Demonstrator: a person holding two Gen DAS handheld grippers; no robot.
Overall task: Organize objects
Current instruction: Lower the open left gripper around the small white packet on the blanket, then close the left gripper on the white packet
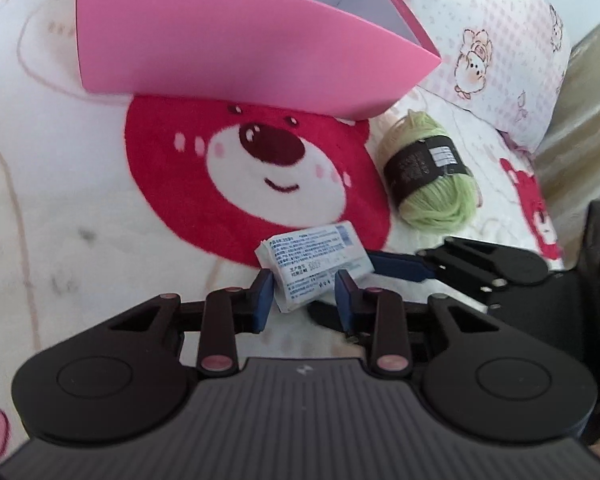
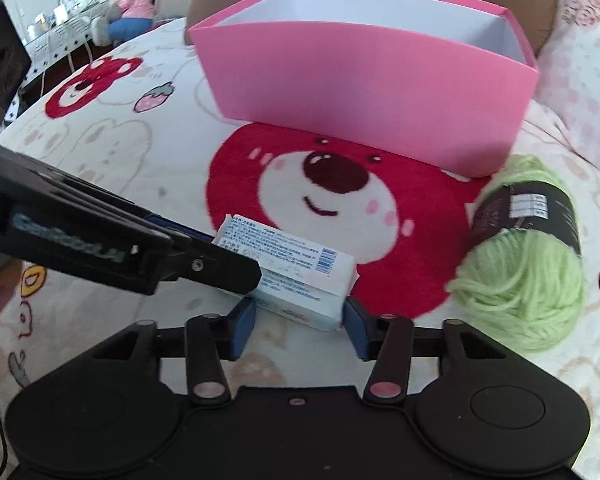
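A white and blue tissue packet (image 1: 316,256) lies on the bear blanket, and my left gripper (image 1: 304,298) is shut on its near end with both blue pads pressing its sides. In the right wrist view the same packet (image 2: 291,276) sits between the fingers of my right gripper (image 2: 300,326), whose jaws stand wide beside it without squeezing. The left gripper (image 2: 235,270) reaches onto the packet from the left there. A ball of green yarn (image 1: 432,172) with a dark label lies to the right. Behind stands an open pink box (image 2: 360,100); its floor is hidden.
A cream blanket printed with a red bear face (image 1: 259,168) covers the bed. A pink-patterned pillow (image 1: 500,40) lies behind the yarn on the right. Beyond the bed's far left edge sit a grey plush toy (image 2: 127,4) and a cluttered table.
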